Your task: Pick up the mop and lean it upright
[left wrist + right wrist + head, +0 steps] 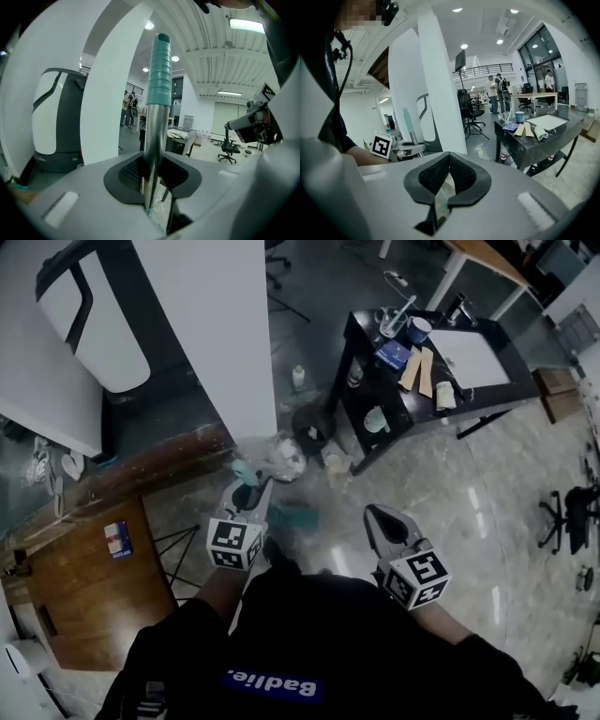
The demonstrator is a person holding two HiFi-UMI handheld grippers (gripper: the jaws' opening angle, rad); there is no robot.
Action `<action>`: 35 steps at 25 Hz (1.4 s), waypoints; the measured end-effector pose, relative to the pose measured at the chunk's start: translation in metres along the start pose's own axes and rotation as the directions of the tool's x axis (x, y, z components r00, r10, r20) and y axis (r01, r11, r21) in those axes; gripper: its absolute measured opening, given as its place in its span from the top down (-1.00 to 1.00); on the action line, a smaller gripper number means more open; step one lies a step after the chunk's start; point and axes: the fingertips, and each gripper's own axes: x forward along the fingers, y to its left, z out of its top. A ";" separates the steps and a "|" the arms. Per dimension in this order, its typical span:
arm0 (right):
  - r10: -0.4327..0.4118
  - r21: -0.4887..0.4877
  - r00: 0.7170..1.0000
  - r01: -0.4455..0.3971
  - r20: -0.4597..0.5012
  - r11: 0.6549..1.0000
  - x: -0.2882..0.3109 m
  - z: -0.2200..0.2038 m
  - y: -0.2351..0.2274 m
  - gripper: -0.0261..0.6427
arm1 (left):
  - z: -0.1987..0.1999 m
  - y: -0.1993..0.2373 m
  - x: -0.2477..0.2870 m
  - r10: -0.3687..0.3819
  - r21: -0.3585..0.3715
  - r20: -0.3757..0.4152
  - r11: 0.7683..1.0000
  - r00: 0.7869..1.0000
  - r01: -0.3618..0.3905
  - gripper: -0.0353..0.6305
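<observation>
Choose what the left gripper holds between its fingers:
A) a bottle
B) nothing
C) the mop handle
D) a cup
C: in the left gripper view, the left gripper is shut on the mop handle, which stands upright.

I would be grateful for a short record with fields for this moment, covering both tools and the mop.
left tool: shut on the mop handle
mop handle: roughly upright, a metal shaft with a teal grip at its top
right tool: shut, nothing between its jaws
surroundings: white pillar just beyond the mop; black table further right
mop's lower end: not visible
task status: mop in hand; cannot tell whether it leans on anything
</observation>
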 end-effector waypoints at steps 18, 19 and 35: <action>-0.226 0.032 0.964 0.232 -0.140 0.972 0.044 -0.005 -0.029 0.91 | -0.079 0.132 0.132 -0.022 -0.047 -0.161 0.999 0.987 0.015 0.58; -0.233 0.032 0.962 0.240 -0.141 0.970 0.046 -0.004 -0.030 0.91 | -0.078 0.137 0.139 -0.018 -0.048 -0.162 0.999 0.987 0.011 0.58; -0.312 0.049 0.929 0.328 -0.198 0.944 0.062 0.001 -0.038 0.91 | -0.076 0.209 0.228 0.004 -0.058 -0.213 0.998 0.977 -0.017 0.58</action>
